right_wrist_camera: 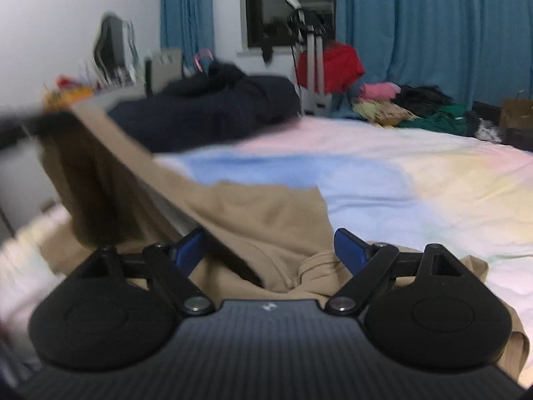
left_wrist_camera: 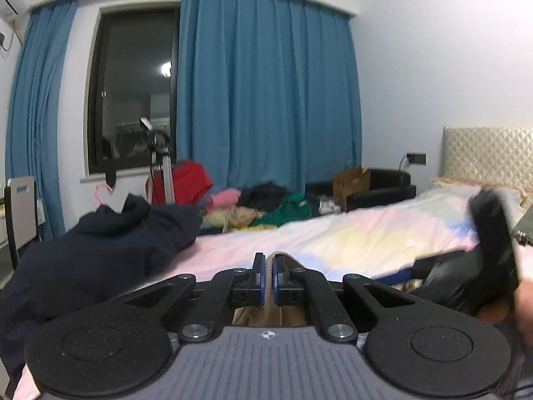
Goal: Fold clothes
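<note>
A tan garment lies on the pastel bed sheet just ahead of my right gripper, which is open with its blue pads spread over the cloth. One edge of the garment is lifted taut up to the left, toward the left gripper, which shows as a dark blur in the right wrist view. In the left wrist view my left gripper is shut on a fold of the tan garment. The right gripper shows there as a dark blur at the right.
A dark navy garment is heaped on the bed's left side. A pile of coloured clothes lies by the blue curtains. A tripod, a cardboard box and the headboard stand around the bed.
</note>
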Motion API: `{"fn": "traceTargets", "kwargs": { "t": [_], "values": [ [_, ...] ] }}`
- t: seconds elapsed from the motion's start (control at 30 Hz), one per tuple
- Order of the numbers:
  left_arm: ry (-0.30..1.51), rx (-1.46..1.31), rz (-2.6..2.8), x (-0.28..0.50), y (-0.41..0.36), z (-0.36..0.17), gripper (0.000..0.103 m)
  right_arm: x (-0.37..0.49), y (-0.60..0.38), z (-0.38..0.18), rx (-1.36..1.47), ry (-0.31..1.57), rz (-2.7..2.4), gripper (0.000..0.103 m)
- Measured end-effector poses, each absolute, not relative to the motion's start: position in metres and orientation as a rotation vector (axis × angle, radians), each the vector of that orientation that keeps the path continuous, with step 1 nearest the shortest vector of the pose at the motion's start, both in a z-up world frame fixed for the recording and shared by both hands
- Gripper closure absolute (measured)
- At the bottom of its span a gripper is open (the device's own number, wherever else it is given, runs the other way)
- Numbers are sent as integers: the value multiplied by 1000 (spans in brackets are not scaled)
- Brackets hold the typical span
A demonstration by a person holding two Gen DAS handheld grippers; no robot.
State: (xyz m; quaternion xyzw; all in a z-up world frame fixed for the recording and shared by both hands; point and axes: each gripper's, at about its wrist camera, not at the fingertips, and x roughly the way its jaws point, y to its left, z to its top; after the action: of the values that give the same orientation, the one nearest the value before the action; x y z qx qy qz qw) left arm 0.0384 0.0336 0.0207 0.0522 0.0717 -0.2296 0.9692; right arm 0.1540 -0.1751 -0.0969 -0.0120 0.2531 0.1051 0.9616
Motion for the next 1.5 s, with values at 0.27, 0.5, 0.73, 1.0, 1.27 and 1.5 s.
{"fn": "traceTargets", "kwargs": {
  "t": [0.27, 0.5, 0.73, 1.0, 1.27, 1.5],
  "values": [
    [97, 19, -450, 7, 49, 34, 99, 145, -214, -82, 125, 449, -75, 18],
    [107, 22, -437, -1, 48, 34, 99, 110, -197, -59, -7, 251, -71, 53],
    [206, 31, -446, 18, 43, 21, 99, 125, -189, -73, 17, 380, 4, 94],
    [335, 120, -427, 41, 23, -6, 62, 117, -200, -64, 126, 317, 36, 94],
    [434, 384, -399, 55, -11, -48, 48, 112, -211, -60, 188, 266, 30, 94],
    [481, 507, -261, 62, -20, -70, 40, 111, -231, -63, 229, 228, -91, 93]
  ]
}}
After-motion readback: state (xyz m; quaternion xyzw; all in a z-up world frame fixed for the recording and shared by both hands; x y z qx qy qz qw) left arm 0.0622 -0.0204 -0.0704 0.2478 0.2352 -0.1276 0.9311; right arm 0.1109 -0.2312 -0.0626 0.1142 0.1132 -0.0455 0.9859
